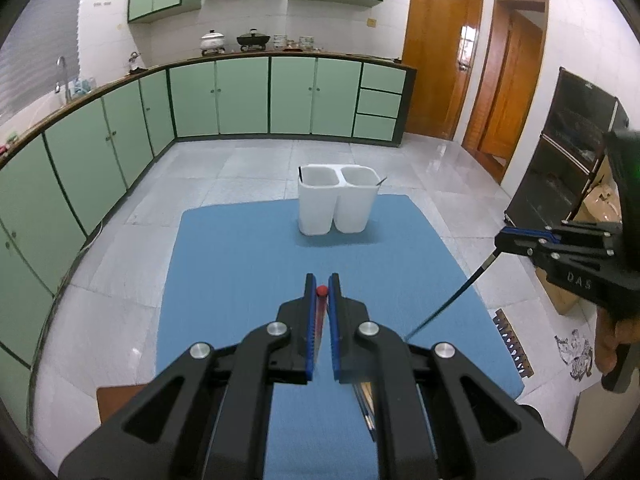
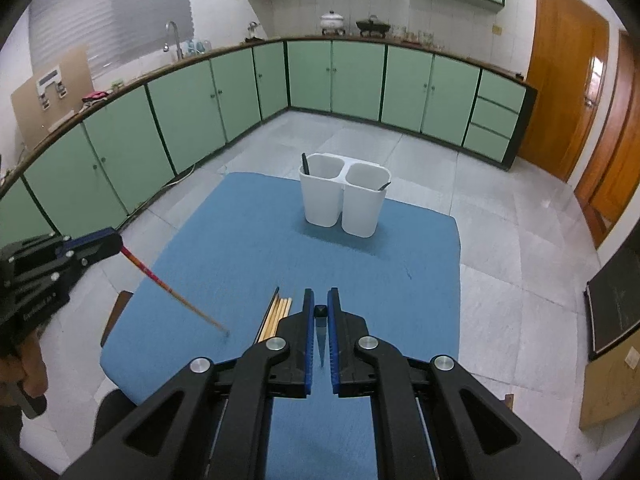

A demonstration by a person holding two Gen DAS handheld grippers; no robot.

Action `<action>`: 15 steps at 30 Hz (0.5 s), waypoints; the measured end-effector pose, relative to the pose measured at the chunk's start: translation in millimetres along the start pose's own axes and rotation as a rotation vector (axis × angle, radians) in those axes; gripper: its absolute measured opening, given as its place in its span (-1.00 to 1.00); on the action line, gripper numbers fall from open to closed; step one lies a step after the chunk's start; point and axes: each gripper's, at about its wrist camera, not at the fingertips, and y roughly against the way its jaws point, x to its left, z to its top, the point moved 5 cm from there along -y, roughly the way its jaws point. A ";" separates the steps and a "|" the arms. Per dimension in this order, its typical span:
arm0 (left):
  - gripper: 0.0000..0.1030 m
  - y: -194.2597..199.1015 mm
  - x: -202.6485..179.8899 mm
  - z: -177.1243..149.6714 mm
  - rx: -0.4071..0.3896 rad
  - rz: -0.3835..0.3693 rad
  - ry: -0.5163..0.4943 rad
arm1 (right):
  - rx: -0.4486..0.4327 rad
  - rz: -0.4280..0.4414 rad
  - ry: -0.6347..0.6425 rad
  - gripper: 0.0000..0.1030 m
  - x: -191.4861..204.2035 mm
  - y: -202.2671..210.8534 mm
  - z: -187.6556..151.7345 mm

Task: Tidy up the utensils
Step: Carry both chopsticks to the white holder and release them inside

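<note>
A white two-compartment utensil holder [image 1: 337,199] [image 2: 344,199] stands at the far end of the blue mat [image 1: 240,264] [image 2: 248,240], with one dark utensil tip showing in each compartment. My left gripper [image 1: 322,285] is shut on a red-topped chopstick [image 1: 321,300], seen slanting down to the mat in the right wrist view [image 2: 172,292]. My right gripper [image 2: 321,300] is shut on a black chopstick [image 2: 320,332], seen slanting down in the left wrist view [image 1: 452,296]. Several chopsticks [image 2: 276,314] lie on the mat just left of my right gripper.
The mat covers a small table on a tiled kitchen floor. Green cabinets [image 1: 240,96] line the far and left walls. Wooden doors [image 1: 440,60] are at the right. A dark cabinet [image 1: 560,152] stands to the right.
</note>
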 end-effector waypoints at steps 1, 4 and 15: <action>-0.90 -2.8 -0.7 7.5 0.004 -0.002 -0.007 | 0.011 0.002 -0.006 -0.88 -2.2 -1.3 6.7; -0.91 -6.5 -0.4 28.0 0.004 -0.011 -0.013 | 0.022 -0.002 -0.014 -0.88 -6.4 -2.4 25.4; -0.91 -17.9 -6.7 133.1 -0.071 -0.007 -0.024 | -0.046 -0.038 -0.054 -0.88 -26.8 13.0 123.1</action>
